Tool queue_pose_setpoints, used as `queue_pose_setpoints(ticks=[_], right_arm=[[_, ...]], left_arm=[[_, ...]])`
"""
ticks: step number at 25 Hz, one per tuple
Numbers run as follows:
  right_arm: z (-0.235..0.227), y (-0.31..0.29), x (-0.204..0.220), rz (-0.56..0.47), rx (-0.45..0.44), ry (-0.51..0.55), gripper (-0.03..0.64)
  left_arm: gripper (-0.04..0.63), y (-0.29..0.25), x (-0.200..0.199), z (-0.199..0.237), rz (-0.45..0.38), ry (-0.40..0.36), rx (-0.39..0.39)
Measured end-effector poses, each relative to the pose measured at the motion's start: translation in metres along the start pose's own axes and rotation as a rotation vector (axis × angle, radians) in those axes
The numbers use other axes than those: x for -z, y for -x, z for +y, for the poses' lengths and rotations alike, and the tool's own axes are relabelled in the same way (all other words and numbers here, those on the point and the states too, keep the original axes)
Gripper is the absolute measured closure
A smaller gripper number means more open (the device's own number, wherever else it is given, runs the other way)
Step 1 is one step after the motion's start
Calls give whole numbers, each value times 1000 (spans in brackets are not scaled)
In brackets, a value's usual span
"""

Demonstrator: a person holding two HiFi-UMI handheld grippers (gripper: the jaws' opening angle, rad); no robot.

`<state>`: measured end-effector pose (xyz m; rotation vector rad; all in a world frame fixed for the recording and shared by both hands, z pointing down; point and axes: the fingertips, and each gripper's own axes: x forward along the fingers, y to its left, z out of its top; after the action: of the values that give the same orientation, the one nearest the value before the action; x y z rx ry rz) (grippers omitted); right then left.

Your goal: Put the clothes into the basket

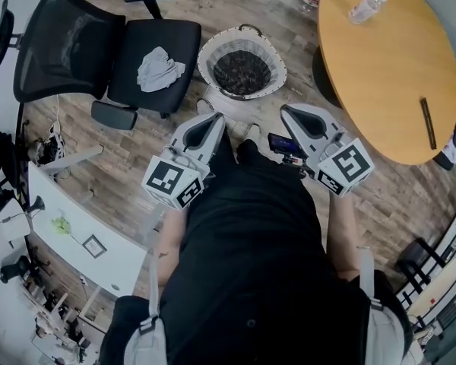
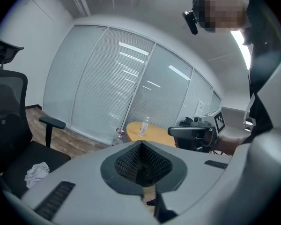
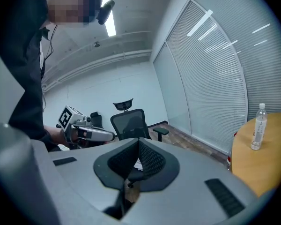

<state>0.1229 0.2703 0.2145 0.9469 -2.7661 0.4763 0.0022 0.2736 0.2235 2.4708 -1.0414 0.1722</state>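
Place: office meeting room.
Seating: black mesh-back swivel chair (image 1: 68, 44) with armrests.
Table: large oval wooden table (image 1: 395, 74).
Walls: glazed partitions with slatted blinds (image 2: 107, 83).
Desk: white desk (image 1: 83, 230).

Head view: black mesh-backed office chair (image 1: 68, 44) at 10 o'clock; round tan wooden table (image 1: 395, 74) at 2 o'clock, bearing a clear plastic water bottle (image 1: 366, 7) at 1 o'clock; white desk (image 1: 110, 253) at 8 o'clock.

Head view looks steeply down; both gripper views look nearly level, sharing the chair (image 1: 148, 52).
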Motion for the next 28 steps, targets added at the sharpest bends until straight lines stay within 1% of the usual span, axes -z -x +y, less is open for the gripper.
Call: queue_pose_setpoints(ticks=[6, 11, 15, 20, 28], right_arm=[[1, -10, -2, 17, -9, 2, 600], [-3, -29, -9, 22, -7, 2, 600], [-6, -50, -16, 33, -11, 4, 600], [-11, -85, -32, 41, -19, 16, 600], [-21, -138, -57, 41, 4, 23, 600]], left_arm=[[588, 2, -1, 15, 10, 9, -23], [588, 1, -3, 41, 32, 2, -37], [588, 1, -11, 64, 33, 3, -39], [588, -4, -21, 102, 51, -17, -45], [586, -5, -47, 171, 46, -7, -58]])
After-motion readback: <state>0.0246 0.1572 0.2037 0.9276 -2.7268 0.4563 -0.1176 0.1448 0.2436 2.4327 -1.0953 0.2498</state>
